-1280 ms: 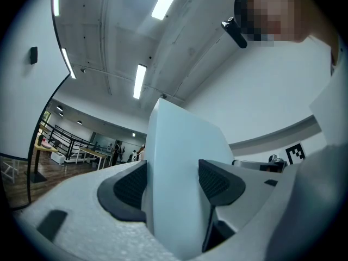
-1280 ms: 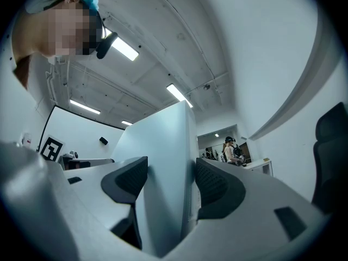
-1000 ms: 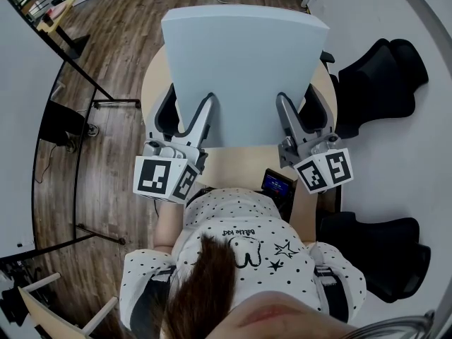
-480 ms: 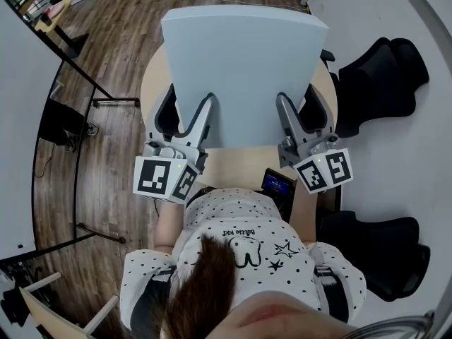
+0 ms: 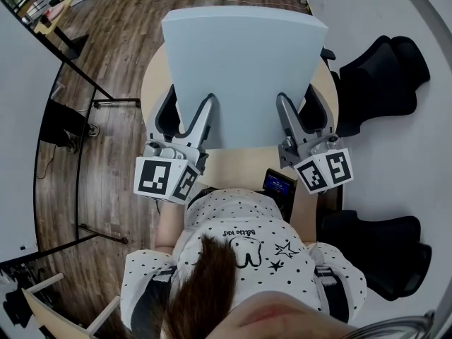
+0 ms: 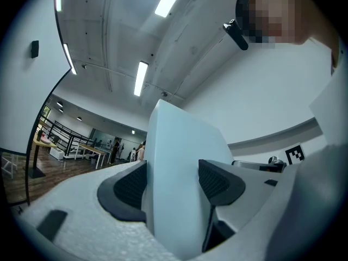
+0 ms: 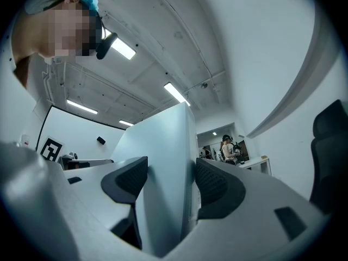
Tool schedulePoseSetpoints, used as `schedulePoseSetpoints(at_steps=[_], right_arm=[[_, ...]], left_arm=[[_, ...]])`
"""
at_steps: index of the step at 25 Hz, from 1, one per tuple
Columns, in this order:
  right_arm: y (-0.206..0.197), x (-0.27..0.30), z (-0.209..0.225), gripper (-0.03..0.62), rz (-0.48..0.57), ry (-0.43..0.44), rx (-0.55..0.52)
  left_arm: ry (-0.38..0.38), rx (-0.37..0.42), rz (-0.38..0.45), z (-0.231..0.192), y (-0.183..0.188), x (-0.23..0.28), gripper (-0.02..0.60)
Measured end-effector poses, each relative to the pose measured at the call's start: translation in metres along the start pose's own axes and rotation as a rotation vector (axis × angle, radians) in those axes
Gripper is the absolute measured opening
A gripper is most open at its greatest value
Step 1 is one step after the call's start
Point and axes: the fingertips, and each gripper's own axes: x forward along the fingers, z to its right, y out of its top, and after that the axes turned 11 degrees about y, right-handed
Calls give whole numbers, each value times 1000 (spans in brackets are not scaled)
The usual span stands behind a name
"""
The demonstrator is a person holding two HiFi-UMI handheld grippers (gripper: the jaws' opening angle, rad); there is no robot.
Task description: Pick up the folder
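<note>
A large pale blue folder [image 5: 244, 62] is held up above the round wooden table [image 5: 152, 76], its flat face toward the head camera. My left gripper [image 5: 189, 106] is shut on the folder's near left edge, and my right gripper [image 5: 299, 102] is shut on its near right edge. In the left gripper view the folder [image 6: 176, 167] stands upright between the two dark pads [image 6: 220, 182]. In the right gripper view the folder [image 7: 163, 173] is likewise clamped between the pads [image 7: 126, 181]. The far part of the table is hidden behind the folder.
Black office chairs stand at the right [image 5: 381, 76] and lower right [image 5: 381, 249]. A small black device with a blue screen [image 5: 277, 186] lies at the table's near edge. A glass partition with a black frame [image 5: 67, 62] and wood floor [image 5: 113, 20] are at the left.
</note>
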Motion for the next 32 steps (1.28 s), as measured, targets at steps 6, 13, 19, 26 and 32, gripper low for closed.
schedulePoseSetpoints(at_steps=[6, 13, 19, 26, 32], right_arm=[[-1, -1, 1, 279, -11, -7, 9], [-2, 7, 5, 279, -19, -8, 13], [-10, 9, 11, 279, -32, -14, 21], [-13, 7, 14, 279, -41, -28, 27], [-14, 7, 16, 279, -53, -40, 28]], left_arm=[[-3, -2, -12, 1, 0, 0, 291], [4, -11, -25, -5, -1, 7, 291], [6, -25, -42, -7, -10, 12, 291], [1, -43, -62, -7, -17, 15, 291], [-4, -48, -73, -7, -19, 18, 291]])
